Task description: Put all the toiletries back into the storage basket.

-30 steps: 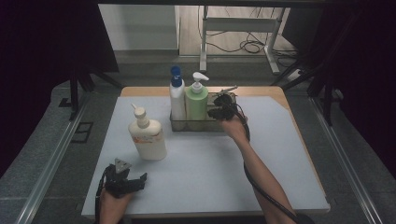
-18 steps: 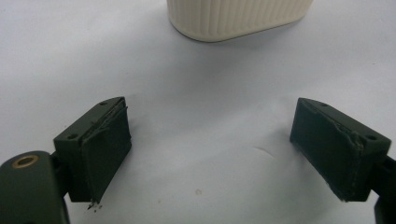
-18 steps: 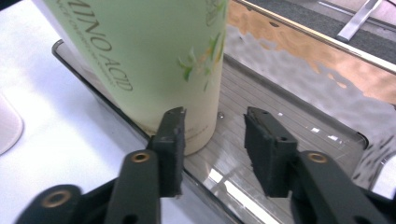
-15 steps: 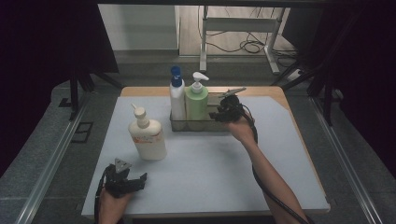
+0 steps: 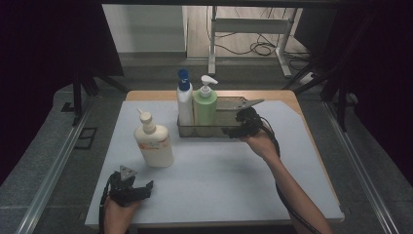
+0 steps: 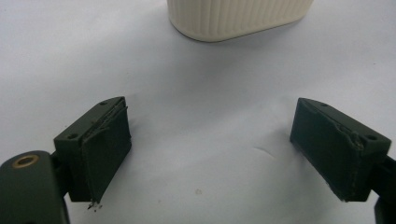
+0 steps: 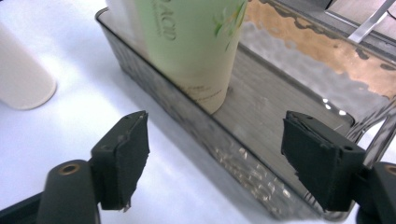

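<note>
I'm holding the right gripper [image 5: 233, 127] at the tray [image 5: 195, 131], jaws just opening, empty; green bottle [image 5: 205, 104] and blue-capped bottle [image 5: 184, 101] are standing inside. Left gripper [image 5: 146, 187] is gaping too.

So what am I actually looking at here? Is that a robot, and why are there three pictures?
No robot: a person sits at a table and holds a hand tool with two black jaws in each hand. The high view comes from a fixed camera above the table. The other two come from small cameras riding on each tool, looking along its jaws.

The left gripper rests near the front edge, jaws open and empty, pointing at a cream pump bottle that stands on the white surface. The right gripper sits at the near wall of a clear tray; its jaws have just been opening, and nothing is between them. In the tray stand a green pump bottle and a white bottle with a blue cap. Nothing is held at this moment.
</note>
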The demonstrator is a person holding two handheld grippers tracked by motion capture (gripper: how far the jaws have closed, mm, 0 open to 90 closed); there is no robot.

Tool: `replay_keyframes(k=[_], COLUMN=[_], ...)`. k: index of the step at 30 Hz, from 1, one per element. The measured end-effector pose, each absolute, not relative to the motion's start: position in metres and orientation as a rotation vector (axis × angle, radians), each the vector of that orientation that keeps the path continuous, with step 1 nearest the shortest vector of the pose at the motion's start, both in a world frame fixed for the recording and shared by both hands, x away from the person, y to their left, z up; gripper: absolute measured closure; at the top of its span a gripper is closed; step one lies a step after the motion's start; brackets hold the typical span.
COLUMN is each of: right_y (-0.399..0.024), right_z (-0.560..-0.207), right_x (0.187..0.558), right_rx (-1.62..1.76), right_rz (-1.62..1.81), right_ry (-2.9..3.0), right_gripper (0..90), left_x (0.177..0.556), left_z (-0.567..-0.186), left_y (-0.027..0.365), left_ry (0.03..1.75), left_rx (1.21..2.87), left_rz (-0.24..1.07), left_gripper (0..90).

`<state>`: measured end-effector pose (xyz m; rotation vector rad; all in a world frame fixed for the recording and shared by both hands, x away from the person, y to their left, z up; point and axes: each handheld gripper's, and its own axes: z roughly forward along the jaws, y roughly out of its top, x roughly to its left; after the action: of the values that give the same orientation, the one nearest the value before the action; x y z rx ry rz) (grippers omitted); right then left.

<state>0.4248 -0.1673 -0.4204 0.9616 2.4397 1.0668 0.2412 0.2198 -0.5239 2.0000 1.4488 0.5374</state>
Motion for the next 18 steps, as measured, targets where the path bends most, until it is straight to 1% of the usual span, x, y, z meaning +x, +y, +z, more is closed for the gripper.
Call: replay_keyframes(k=[4, 12, 16, 18], right_y=[-0.173, -0.187, -0.193, -0.196], right_z=[-0.422, -0.427, -0.432, -0.436], right_x=[0.414, 0.389, 0.378, 0.372], right_rx=[0.960, 0.924, 0.907, 0.909], right_rz=[1.083, 1.079, 1.067, 1.063], right_ry=[2.434, 2.430, 2.435, 2.437], right_gripper=[15.2, 12.6, 8.3, 6.5], left_x=[0.241, 0.241, 0.241, 0.241], left_z=[-0.524, -0.523, -0.522, -0.521], left_y=[0.220, 0.220, 0.219, 0.220], left_ry=[1.448, 1.458, 1.467, 1.470], left_rx=[1.999, 1.993, 1.988, 1.986], left_rz=[0.537, 0.535, 0.539, 0.541], left_gripper=[12.1, 12.9, 14.0, 16.7])
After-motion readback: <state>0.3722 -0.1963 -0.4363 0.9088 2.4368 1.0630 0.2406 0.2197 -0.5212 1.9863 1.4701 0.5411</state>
